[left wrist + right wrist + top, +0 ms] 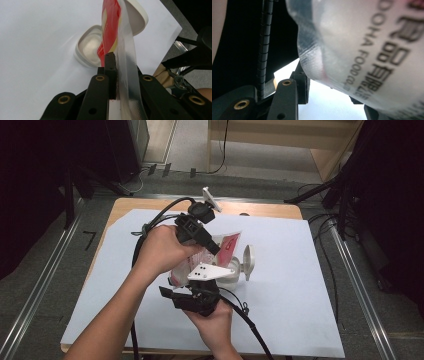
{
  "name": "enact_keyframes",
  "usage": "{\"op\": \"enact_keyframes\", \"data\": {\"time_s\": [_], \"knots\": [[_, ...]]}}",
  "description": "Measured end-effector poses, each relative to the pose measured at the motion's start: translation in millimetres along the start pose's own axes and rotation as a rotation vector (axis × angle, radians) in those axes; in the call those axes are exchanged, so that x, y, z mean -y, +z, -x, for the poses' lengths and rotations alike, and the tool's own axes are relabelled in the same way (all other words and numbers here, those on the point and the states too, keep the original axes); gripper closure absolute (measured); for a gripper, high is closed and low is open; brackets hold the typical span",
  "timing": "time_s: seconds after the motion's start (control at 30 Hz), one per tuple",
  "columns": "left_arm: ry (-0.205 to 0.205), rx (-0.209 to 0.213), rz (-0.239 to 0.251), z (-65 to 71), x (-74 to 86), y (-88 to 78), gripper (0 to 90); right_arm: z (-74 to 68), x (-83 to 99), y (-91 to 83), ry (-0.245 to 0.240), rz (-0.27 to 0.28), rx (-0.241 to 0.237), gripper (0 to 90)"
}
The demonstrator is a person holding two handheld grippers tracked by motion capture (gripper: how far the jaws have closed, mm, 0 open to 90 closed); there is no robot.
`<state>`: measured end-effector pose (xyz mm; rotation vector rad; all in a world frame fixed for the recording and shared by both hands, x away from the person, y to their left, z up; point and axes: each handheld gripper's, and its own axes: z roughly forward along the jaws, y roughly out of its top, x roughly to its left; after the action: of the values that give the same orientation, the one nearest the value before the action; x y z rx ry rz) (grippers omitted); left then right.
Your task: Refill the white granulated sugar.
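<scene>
Left gripper (216,249), in my left hand (161,251), pinches the upper edge of a red and clear plastic pouch (227,245); in the left gripper view its jaws sit nearly together with the pouch's (125,57) film squeezed between the pads (110,65). I hold the pouch above the middle of the white sheet (300,285) that covers the table (260,209). Below it, my right hand (212,317) brings the right gripper (192,292) up against the pouch's lower part. In the right gripper view the printed film (367,52) fills the space between the half-open jaws, but I cannot tell whether the pads press on it. A small white tub (89,48) lies on the sheet just under the pouch, with its hinged lid (136,16) standing open.
</scene>
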<state>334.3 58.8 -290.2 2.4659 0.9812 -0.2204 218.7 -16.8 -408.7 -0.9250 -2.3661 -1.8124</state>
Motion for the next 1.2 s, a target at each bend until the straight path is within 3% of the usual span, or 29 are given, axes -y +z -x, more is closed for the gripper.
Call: {"op": "enact_keyframes", "data": {"time_s": [0.23,0.6,1.0,1.2], "knots": [[0.007,0.024,0.03,-5.5,18.0,-1.0,84.3,-1.0,7.1,5.7,-0.025,-0.022,-0.007,61.1],[0.013,0.052,0.071,-10.0,33.7,0.2,84.6,-0.5,15.8,9.0,-0.065,-0.058,-0.03,60.3],[0.033,0.082,0.109,-18.5,53.7,0.9,86.0,1.0,26.4,16.3,-0.104,-0.095,-0.022,60.6],[0.021,0.103,0.135,-22.5,61.5,2.1,86.2,0.7,28.9,18.0,-0.114,-0.116,-0.021,61.7]]}}
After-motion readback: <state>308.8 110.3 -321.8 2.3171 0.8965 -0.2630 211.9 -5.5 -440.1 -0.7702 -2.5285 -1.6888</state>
